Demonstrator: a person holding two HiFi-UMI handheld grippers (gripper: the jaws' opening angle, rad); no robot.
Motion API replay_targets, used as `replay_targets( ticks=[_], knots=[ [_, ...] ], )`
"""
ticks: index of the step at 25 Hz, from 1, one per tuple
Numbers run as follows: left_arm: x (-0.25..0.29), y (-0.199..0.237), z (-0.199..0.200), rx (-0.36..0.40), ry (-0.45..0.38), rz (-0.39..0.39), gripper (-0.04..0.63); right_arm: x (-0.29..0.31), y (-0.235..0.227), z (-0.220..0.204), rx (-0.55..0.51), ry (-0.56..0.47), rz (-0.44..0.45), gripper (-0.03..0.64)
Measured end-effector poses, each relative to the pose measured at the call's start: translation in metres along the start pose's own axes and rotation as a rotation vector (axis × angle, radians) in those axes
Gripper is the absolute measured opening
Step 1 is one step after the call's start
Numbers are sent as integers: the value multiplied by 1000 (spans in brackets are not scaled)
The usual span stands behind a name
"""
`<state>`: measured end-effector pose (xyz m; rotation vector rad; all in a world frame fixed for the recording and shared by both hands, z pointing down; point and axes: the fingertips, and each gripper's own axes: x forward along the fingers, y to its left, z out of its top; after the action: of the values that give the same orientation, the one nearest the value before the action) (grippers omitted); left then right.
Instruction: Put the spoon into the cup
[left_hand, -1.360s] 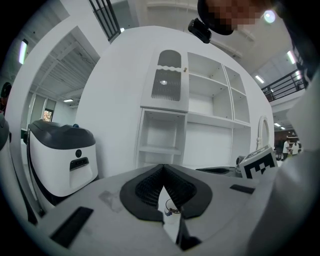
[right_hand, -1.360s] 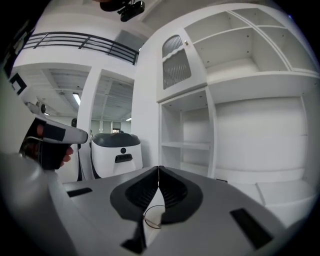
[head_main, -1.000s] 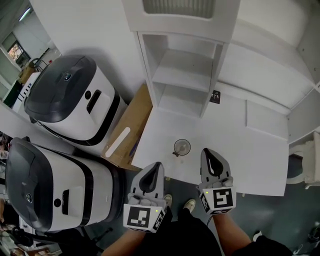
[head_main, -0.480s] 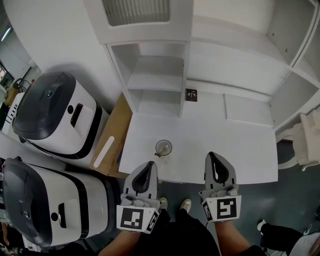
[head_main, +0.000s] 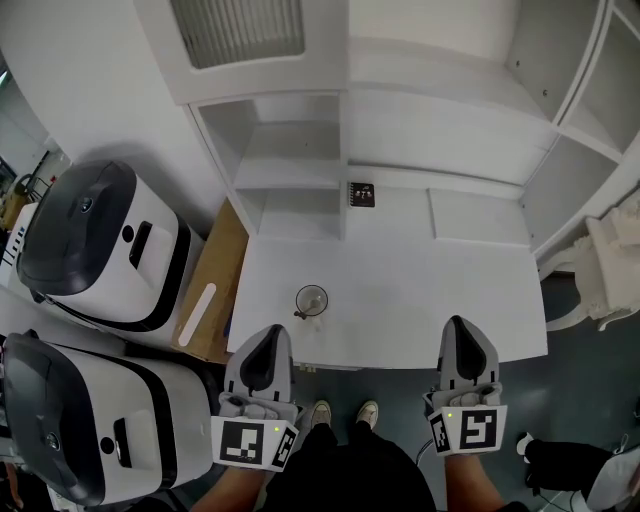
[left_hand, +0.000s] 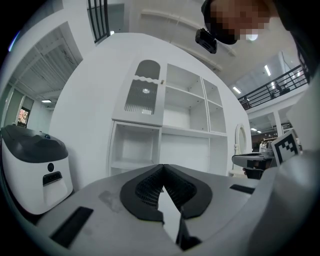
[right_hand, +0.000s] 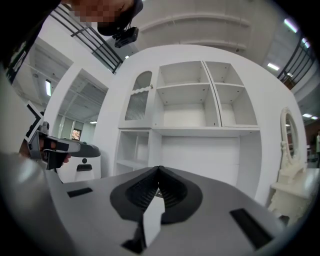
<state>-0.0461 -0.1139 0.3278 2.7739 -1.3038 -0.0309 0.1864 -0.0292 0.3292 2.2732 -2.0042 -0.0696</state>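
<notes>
Since 1 second ago the right gripper (head_main: 463, 328) has swung out to the right, well apart from the left gripper (head_main: 270, 335) and the glass cup (head_main: 311, 298). Both pairs of jaws are closed on nothing. The cup stands near the white table's (head_main: 420, 300) front edge, just beyond the left gripper. The spoon (head_main: 300, 313) is tiny and unclear: a stub leaning over the cup's near-left rim. Each gripper's body hides the tabletop in its own view.
</notes>
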Motion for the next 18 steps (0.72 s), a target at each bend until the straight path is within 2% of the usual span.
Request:
replay_targets(
  ticks=[18],
  knots=[
    [-9,5,2,-4,-2,11,6,-11,9,-2,35,2,7,61]
  ],
)
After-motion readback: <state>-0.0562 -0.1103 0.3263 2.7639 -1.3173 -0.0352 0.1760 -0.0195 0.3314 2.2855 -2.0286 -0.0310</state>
